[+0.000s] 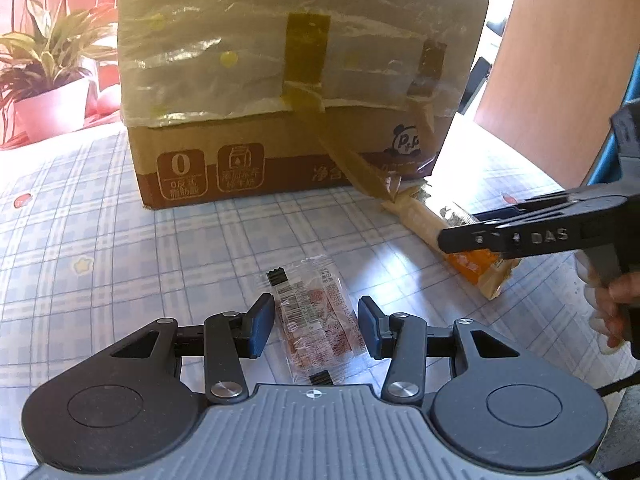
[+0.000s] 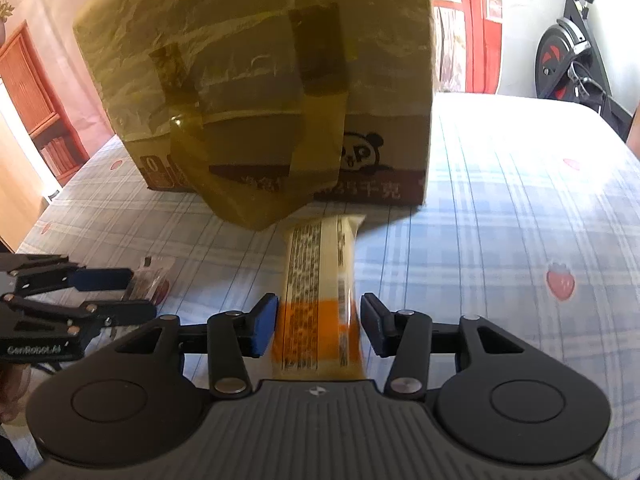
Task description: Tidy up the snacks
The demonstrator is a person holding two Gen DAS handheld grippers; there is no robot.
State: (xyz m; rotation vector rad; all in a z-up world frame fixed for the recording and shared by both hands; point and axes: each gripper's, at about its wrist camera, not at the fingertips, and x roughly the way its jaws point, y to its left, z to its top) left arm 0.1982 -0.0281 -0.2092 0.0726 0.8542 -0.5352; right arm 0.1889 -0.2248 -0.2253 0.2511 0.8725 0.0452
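A small clear packet (image 1: pixel 320 312) of reddish snack sits between the blue pads of my left gripper (image 1: pixel 316 324), which is shut on its two long edges. The right wrist view shows that gripper (image 2: pixel 142 294) from the side with the packet (image 2: pixel 154 284) in it. A long yellow and orange snack bar (image 2: pixel 316 272) points toward the cardboard box (image 2: pixel 260 60). My right gripper (image 2: pixel 319 328) is shut on its orange end. In the left wrist view the bar (image 1: pixel 416 212) lies slanted at the box corner under the right gripper (image 1: pixel 456 228).
The taped cardboard box (image 1: pixel 280 80) stands on a blue checked tablecloth (image 1: pixel 100 240), with loose brown tape (image 2: pixel 248 184) hanging off its front. A potted plant (image 1: pixel 48 80) is far left, a wooden panel (image 1: pixel 560 60) at right, an exercise bike (image 2: pixel 568 60) beyond the table.
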